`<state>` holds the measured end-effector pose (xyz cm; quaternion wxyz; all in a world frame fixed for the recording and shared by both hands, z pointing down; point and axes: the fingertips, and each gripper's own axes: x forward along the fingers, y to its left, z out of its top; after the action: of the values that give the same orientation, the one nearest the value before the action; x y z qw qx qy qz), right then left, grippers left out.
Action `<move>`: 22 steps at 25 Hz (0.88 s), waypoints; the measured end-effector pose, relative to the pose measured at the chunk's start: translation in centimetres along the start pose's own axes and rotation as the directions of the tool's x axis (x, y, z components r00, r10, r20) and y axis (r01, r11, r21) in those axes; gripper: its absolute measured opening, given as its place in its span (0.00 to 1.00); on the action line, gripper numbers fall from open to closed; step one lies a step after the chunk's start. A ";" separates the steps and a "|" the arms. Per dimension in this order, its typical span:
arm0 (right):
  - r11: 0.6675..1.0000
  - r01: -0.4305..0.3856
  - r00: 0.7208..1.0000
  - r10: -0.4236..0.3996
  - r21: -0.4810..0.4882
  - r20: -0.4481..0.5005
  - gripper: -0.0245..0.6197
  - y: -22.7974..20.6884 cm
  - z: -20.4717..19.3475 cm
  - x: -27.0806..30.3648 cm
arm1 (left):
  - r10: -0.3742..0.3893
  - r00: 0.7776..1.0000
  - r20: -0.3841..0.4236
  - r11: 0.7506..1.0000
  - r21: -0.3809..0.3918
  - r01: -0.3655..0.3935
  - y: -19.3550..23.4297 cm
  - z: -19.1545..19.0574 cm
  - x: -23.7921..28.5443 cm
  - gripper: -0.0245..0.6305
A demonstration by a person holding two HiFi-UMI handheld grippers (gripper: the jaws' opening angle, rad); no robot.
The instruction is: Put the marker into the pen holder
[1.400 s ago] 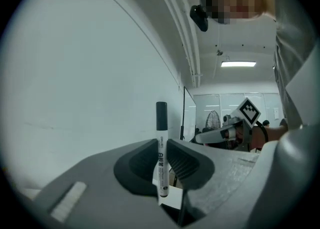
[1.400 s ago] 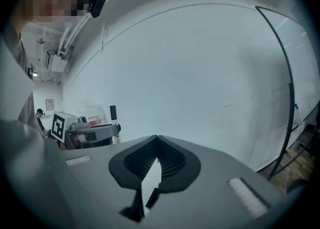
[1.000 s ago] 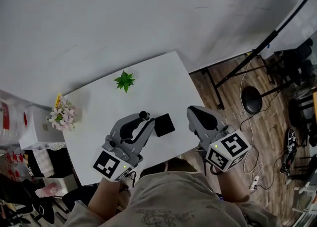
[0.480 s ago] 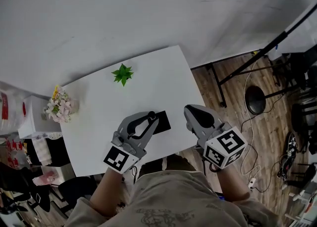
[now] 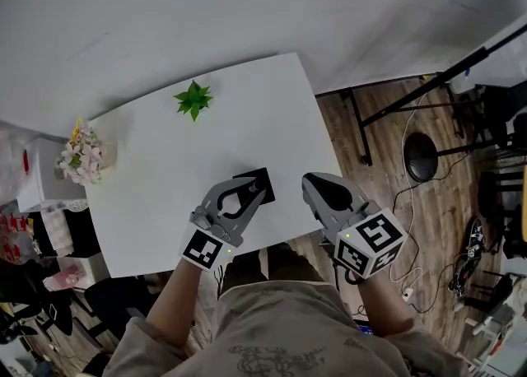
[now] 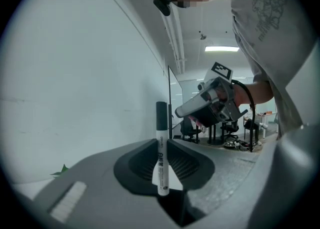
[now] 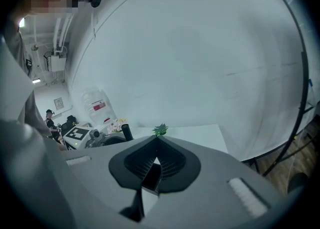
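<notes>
At the near edge of the white table [image 5: 206,161], on the person's left: left gripper [image 5: 252,195], marker cube nearest the body, jaws pointing away across the tabletop. Jaws clamped on the marker [image 6: 161,138], as seen in the left gripper view. Marker upright in the grip, black cap on top and well clear of the jaw tips, white printed barrel below, lower end down in the gap between the pads.

Directly under and just beyond the left jaw tips in the head view: the pen holder [image 5: 263,179], a black square on the table, partly covered by the gripper. Contact between marker and holder not determinable from any view.

On the person's right, level with the left unit and apart from it: right gripper [image 5: 312,185], over the table's near right corner. Jaws closed together, tips meeting, nothing held.

Farther across the table, near the far edge: a small green plant [image 5: 193,100]. At the left edge: a bunch of flowers [image 5: 80,155].

Beyond the table's right side: wood floor [image 5: 387,145] and a black stand [image 5: 412,100].
</notes>
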<state>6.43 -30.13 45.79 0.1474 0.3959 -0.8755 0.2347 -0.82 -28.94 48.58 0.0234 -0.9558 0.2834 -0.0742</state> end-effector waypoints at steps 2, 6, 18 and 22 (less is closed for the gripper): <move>1.000 -0.007 1.000 0.007 0.001 -0.019 0.08 0.1 -0.8 0.2 | 0.013 1.000 -0.022 1.000 0.000 -0.013 -0.2 -1.4 0.1 0.13; 1.000 -0.021 0.999 0.021 -0.003 -0.047 0.08 0.4 -2.0 0.6 | 0.045 0.998 -0.050 0.999 -0.008 -0.045 -0.4 -3.5 0.0 0.13; 0.999 -0.035 0.996 0.035 -0.004 -0.085 0.08 1.2 -3.5 1.2 | 0.125 0.984 -0.126 0.985 -0.105 -0.139 0.1 -8.2 -0.5 0.14; 0.999 -0.034 0.996 0.033 -0.007 -0.084 0.08 1.5 -3.4 1.4 | 0.126 0.976 -0.175 0.988 -0.070 -0.140 0.1 -9.1 -0.7 0.15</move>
<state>4.64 -28.31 48.86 0.1820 0.3704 -0.8759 0.2498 -2.90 -28.71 57.44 -0.0353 -0.9250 0.3506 -0.1418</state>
